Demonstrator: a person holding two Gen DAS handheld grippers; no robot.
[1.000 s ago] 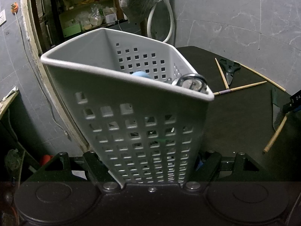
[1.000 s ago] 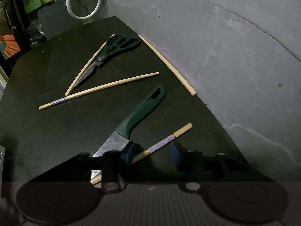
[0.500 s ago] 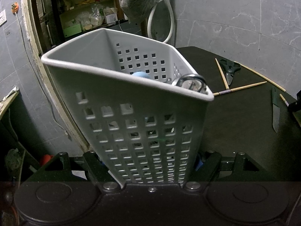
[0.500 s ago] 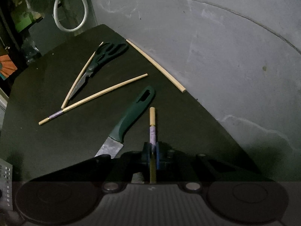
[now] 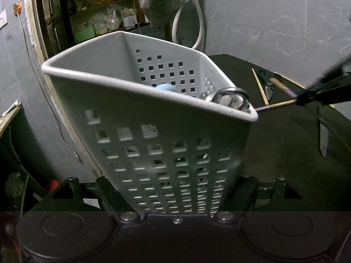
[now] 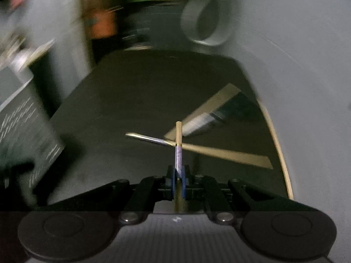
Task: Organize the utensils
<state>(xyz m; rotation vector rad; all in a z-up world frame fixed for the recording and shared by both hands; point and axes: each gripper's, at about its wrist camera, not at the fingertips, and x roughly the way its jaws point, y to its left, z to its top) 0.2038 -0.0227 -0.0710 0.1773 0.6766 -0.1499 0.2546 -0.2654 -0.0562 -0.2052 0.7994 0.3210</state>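
Chopstick (image 6: 178, 144), earlier on the table (image 6: 136, 100), now lifted in right gripper (image 6: 178, 175).

The basket (image 5: 153, 144) stands tilted at the near left of the bench (image 5: 280, 153), its base held between the jaws of the left tool (image 5: 175, 199). Inside it, a ball (image 5: 166, 87) lies toward the middle and a metal ring (image 5: 230, 97) leans in its right corner. To the right of the basket, scissors (image 5: 267, 81) lie at the far side of the bench with a chopstick (image 5: 260, 87) just left of them and another (image 5: 276, 104) nearer. A knife (image 5: 323, 131) lies at the right edge. The right tool (image 6: 179, 175) is clamped on a chopstick (image 6: 178, 144) pointing forward above the bench.
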